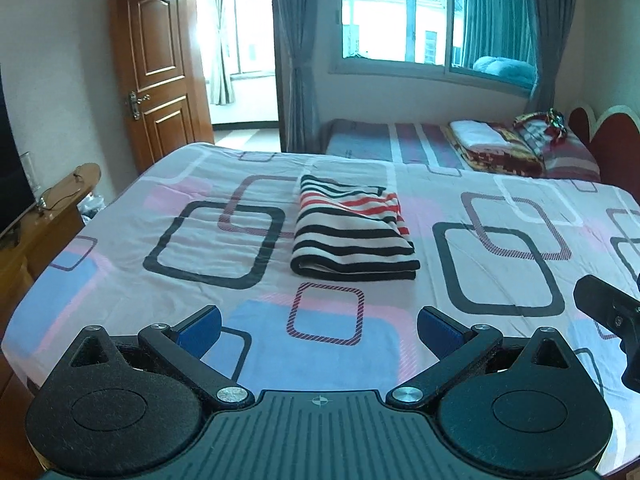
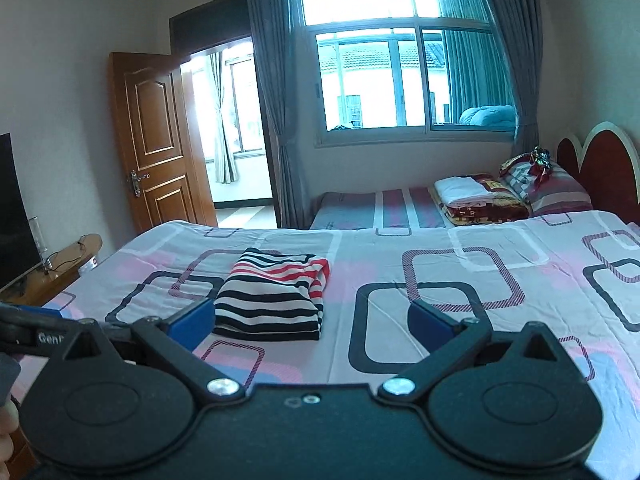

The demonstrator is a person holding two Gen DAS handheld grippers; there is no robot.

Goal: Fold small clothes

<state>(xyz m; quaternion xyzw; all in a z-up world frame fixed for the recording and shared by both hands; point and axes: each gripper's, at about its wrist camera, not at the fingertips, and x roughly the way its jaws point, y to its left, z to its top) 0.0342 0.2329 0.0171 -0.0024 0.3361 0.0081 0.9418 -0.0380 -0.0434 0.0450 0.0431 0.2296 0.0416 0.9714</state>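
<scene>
A striped garment [image 1: 352, 232] in black, white and red lies folded into a compact rectangle on the bed [image 1: 120, 280]. In the right wrist view the same folded garment [image 2: 276, 296] sits left of centre. My left gripper [image 1: 318, 328] hovers in front of it, open, blue pads wide apart and nothing between them. My right gripper [image 2: 310, 324] is open too, held back from the cloth and above the sheet. Part of the right gripper [image 1: 612, 316] shows at the right edge of the left wrist view.
The bed carries a sheet with pink, blue and dark square patterns [image 2: 440, 308]. A second bed with folded blankets [image 2: 476, 200] lies behind. A wooden door [image 1: 160, 92] and a wooden TV stand [image 1: 36, 232] are at the left; a window [image 2: 400, 80] is behind.
</scene>
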